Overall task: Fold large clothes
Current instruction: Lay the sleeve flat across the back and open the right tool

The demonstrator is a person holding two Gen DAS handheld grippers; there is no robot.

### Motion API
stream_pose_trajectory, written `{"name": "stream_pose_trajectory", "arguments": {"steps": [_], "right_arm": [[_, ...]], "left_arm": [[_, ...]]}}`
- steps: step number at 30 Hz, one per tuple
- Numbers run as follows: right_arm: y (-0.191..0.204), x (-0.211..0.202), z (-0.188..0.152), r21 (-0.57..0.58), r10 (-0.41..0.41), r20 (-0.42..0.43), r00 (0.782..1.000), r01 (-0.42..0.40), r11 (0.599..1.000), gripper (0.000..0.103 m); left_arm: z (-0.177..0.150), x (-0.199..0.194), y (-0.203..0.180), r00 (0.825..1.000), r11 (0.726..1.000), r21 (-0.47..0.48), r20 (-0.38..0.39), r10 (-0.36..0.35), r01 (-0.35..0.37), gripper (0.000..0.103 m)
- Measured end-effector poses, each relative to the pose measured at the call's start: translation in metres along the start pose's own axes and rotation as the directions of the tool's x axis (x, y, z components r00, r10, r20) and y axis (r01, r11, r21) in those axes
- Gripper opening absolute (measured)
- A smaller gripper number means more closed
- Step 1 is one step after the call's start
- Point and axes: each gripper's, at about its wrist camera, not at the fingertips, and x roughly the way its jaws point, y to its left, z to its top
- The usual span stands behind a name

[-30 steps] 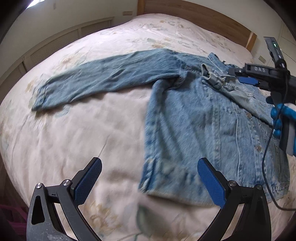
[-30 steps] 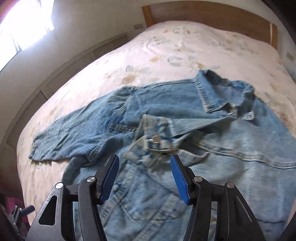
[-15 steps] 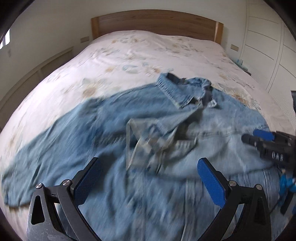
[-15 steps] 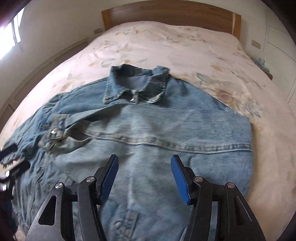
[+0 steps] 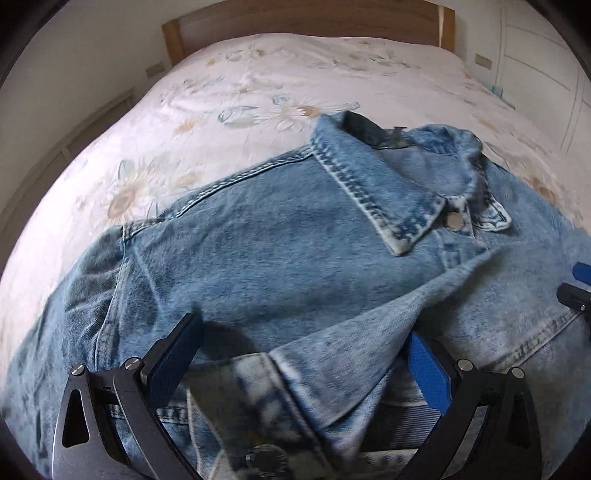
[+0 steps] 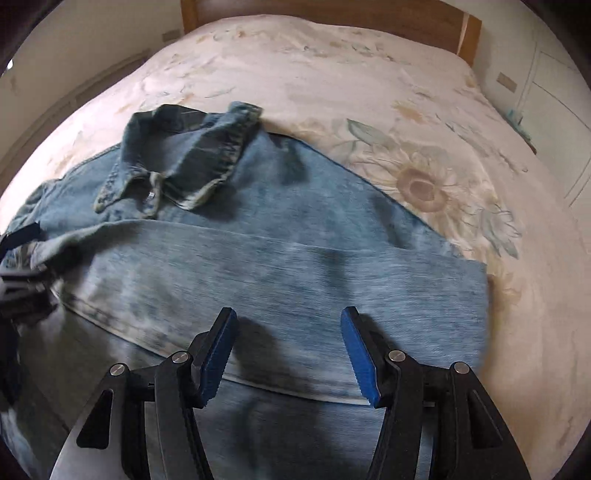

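Note:
A light blue denim jacket (image 5: pixel 295 258) lies front up on the bed, collar (image 5: pixel 388 184) toward the headboard. One sleeve is folded across the chest, and its buttoned cuff (image 5: pixel 258 424) lies between the wide-open fingers of my left gripper (image 5: pixel 301 365), close over the cloth. The sleeve's edge overlaps the right finger's tip. In the right wrist view the jacket (image 6: pixel 295 258) fills the middle, collar (image 6: pixel 184 162) at upper left. My right gripper (image 6: pixel 288 356) hovers open over the folded sleeve with nothing between its pads. The left gripper (image 6: pixel 18 258) shows at that view's left edge.
The bed has a pale floral sheet (image 5: pixel 258 92) and a wooden headboard (image 5: pixel 295 18) at the far end. Bare sheet (image 6: pixel 443 129) runs beyond and to the right of the jacket. White wardrobe doors (image 5: pixel 535 55) stand at the right, with a wall to the left.
Both grippers swept right and lower over the jacket. The left view went from the outstretched sleeve to the collar and folded cuff; the right view went from the cuff to the jacket's right side. Jaws unchanged.

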Motion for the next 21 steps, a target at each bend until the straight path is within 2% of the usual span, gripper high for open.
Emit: {"name": "stream_pose_trajectory", "arguments": {"steps": [4, 7, 10, 14, 17, 21], "right_arm": [[-0.028, -0.01, -0.007, 0.002, -0.079, -0.008, 0.997, 0.079, 0.997, 0.06], [-0.038, -0.024, -0.01, 0.026, -0.117, -0.007, 0.993, 0.117, 0.993, 0.06], [-0.029, -0.047, -0.015, 0.027, -0.085, 0.034, 0.996, 0.084, 0.996, 0.06], [0.008, -0.07, -0.03, -0.016, -0.005, 0.062, 0.998, 0.006, 1.0, 0.061], [0.034, -0.068, -0.041, -0.039, 0.044, 0.045, 0.998, -0.042, 0.998, 0.061], [0.05, -0.056, -0.06, -0.049, 0.041, -0.004, 0.999, -0.041, 0.998, 0.061]], "left_arm": [[0.002, -0.005, 0.009, 0.999, 0.999, 0.021, 0.01, 0.031, -0.032, 0.102], [0.002, -0.023, 0.011, 0.998, 0.998, 0.026, 0.049, 0.047, -0.049, 0.102], [-0.001, -0.044, 0.009, 0.996, 0.999, 0.025, 0.081, 0.045, -0.047, 0.102], [-0.01, -0.064, -0.009, 0.995, 0.999, 0.034, 0.098, 0.017, -0.02, 0.102], [-0.022, -0.064, -0.021, 0.996, 0.997, 0.065, 0.088, 0.026, -0.031, 0.102], [-0.038, -0.058, -0.019, 0.996, 0.995, 0.068, 0.055, 0.065, -0.068, 0.102]]}}
